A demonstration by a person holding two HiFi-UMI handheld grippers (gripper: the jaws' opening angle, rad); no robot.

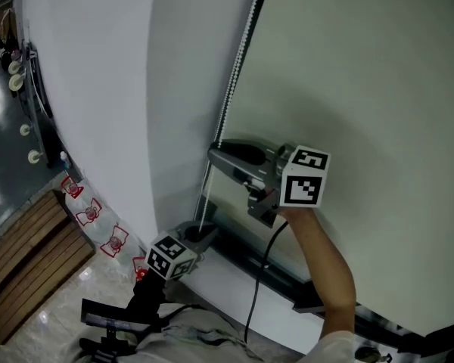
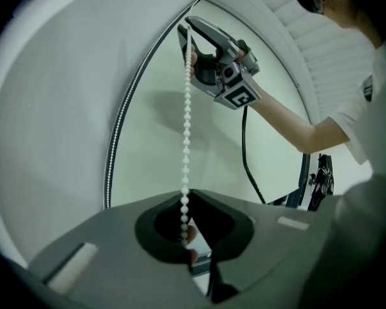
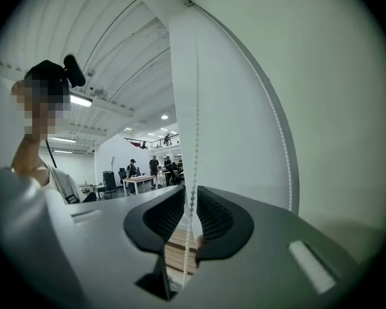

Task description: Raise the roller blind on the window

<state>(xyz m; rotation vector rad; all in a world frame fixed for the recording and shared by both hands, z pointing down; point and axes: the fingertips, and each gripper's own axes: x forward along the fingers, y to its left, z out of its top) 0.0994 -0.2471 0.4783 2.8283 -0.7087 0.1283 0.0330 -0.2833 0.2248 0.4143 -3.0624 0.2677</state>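
Note:
A white bead chain hangs down the left edge of the pale roller blind. My left gripper sits low on the chain and is shut on it; in the left gripper view the beads run straight down into its closed jaws. My right gripper is higher up, pointing level at the chain. In the right gripper view the chain passes between its jaws, which stand slightly apart and do not press on it. A second strand runs along the blind's edge.
A dark window frame runs along the bottom of the blind. A white wall stands to the left, with wooden slats on the floor below. A black cable hangs from the right gripper. Distant people stand at tables.

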